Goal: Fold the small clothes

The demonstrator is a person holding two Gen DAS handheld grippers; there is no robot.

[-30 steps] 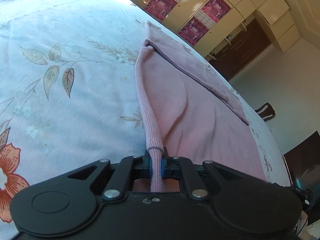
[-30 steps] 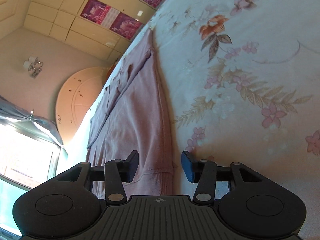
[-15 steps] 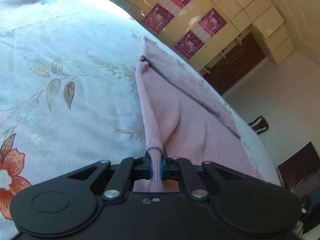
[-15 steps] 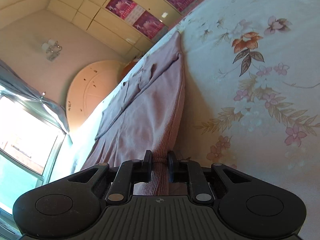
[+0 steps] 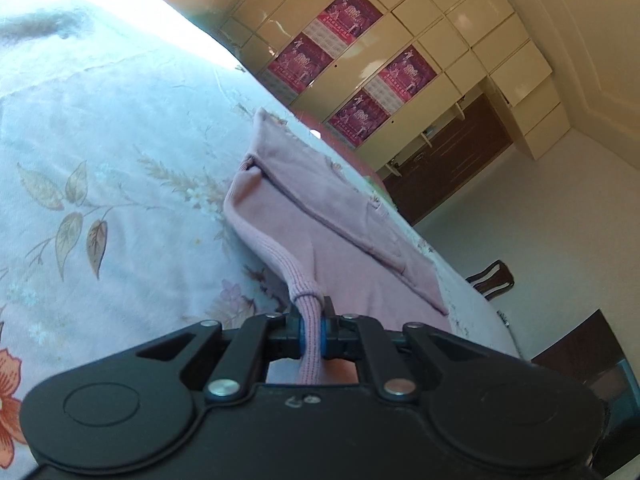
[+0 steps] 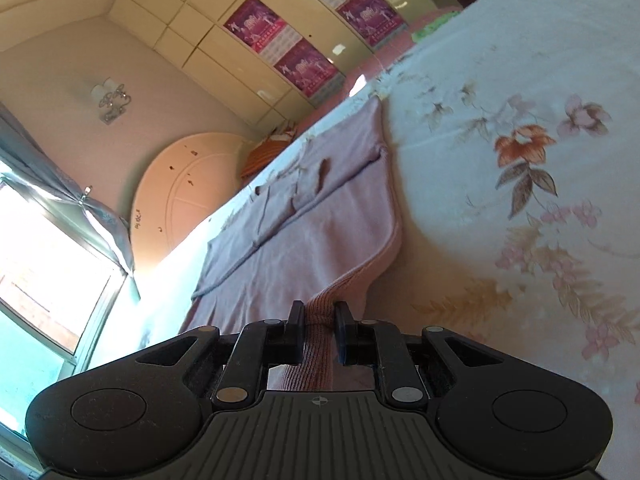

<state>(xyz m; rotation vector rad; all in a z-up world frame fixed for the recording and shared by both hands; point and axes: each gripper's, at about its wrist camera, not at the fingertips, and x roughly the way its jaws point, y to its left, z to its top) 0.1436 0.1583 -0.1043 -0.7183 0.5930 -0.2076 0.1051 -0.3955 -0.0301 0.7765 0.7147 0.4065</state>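
Where the left gripper (image 5: 314,330) meets the cloth, its jaws are clenched on the ribbed hem of a pink garment (image 5: 320,232), the rib bunched into a narrow rope between the blue pads. Right gripper (image 6: 318,330) likewise: jaws pinched on the ribbed hem of the same pink garment (image 6: 312,220) at its other corner, fabric gathered thick between them. Ahead of both sets of jaws the lifted hem rises off the bed, and the cloth slopes away and down to lie flat further out. A folded flap crosses the garment's far half. Beside the jaws, left of the left gripper and right of the right one, lies the floral bedsheet (image 5: 100,168), pale with leaves and orange blossoms. Beyond the garment's far end, cream wardrobe doors (image 6: 224,36) with magenta posters (image 6: 304,66). Further off in the right wrist view, a rounded headboard (image 6: 176,188) and a bright window (image 6: 36,256) to the left.
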